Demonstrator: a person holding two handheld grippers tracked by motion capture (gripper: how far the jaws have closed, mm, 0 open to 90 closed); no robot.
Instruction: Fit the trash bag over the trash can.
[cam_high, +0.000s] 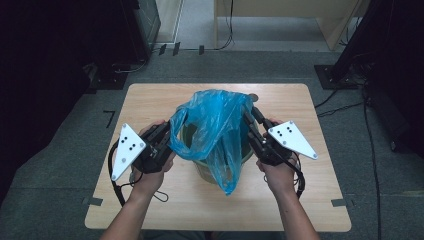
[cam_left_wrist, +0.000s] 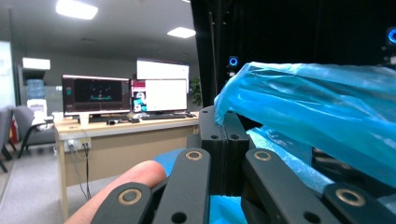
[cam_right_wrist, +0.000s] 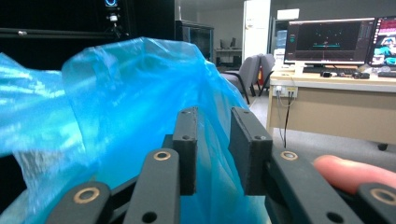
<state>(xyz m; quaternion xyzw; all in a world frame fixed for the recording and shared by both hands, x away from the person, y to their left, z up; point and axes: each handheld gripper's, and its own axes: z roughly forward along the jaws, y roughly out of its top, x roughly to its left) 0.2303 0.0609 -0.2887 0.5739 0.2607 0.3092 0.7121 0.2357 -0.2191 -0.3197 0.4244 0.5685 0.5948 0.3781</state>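
The table (cam_high: 150, 100) carries a green bin (cam_high: 202, 167) at its middle, and a blue plastic bag (cam_high: 215, 130) is draped over and into that bin, its mouth pulled wide from nine o'clock to three o'clock.

The biggest risk, as I judge it, sits on the right side: the right gripper (cam_high: 252, 120) has its jaws apart with a gap between them, and in the right gripper view the film runs between the pads (cam_right_wrist: 187, 140) without being pinched. If the person pulls now, that edge could slide free and the bag would sag back into the bin. A second risk is tearing: the left gripper (cam_high: 167, 134), at nine o'clock of the bin, is clamped tight on the bag's rim, and a hard tug against thin film could rip it. A sideways pull could also tip the light bin.

The bag itself is thin, see-through and heavily creased, bulging up at twelve o'clock while a loose tail hangs down the bin's front toward six o'clock.
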